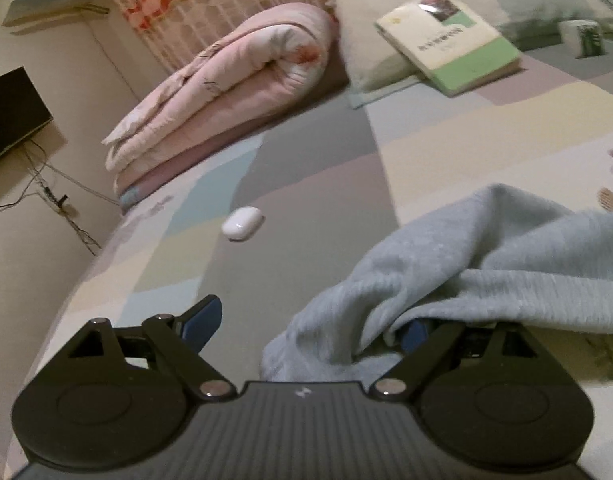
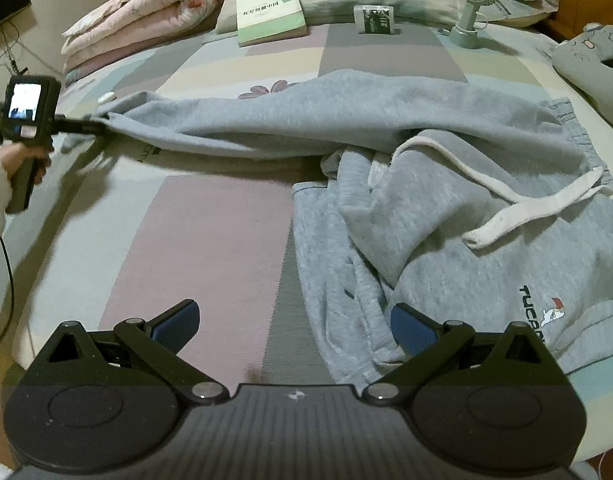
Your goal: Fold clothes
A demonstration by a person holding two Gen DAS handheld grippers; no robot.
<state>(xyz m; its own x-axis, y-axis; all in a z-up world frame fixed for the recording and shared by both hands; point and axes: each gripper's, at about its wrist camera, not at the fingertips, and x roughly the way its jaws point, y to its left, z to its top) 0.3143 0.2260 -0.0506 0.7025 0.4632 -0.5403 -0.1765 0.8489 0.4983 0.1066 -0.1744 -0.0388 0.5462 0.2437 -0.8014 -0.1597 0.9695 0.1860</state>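
The grey sweatpants (image 2: pixel 426 184) lay across the patchwork bed (image 2: pixel 210 232), filling the middle and right of the right wrist frame. One leg ran out straight toward the left edge; the other was bunched and doubled near the waistband, where a white drawstring (image 2: pixel 518 200) trailed loose over the fleece and a small printed logo showed at lower right.

The left claw (image 2: pixel 96 126) met the cuff of the stretched leg at mid-left. In its own view the fingers stood wide apart, the cloth draped over the right finger (image 1: pixel 414 330), so it looked unclamped. The right claw (image 2: pixel 292 326) hung wide and empty at the bottom of its frame, just over the crumpled leg's edge.

The step seemed to be flattening the garment. Done well, it would mean closing firmly on the cuff, keeping the leg taut and low, and smoothing the bunched leg alongside.

A white earbud case (image 1: pixel 242 222), a book (image 2: pixel 268 8) and a small fan (image 2: pixel 472 4) lay beyond.
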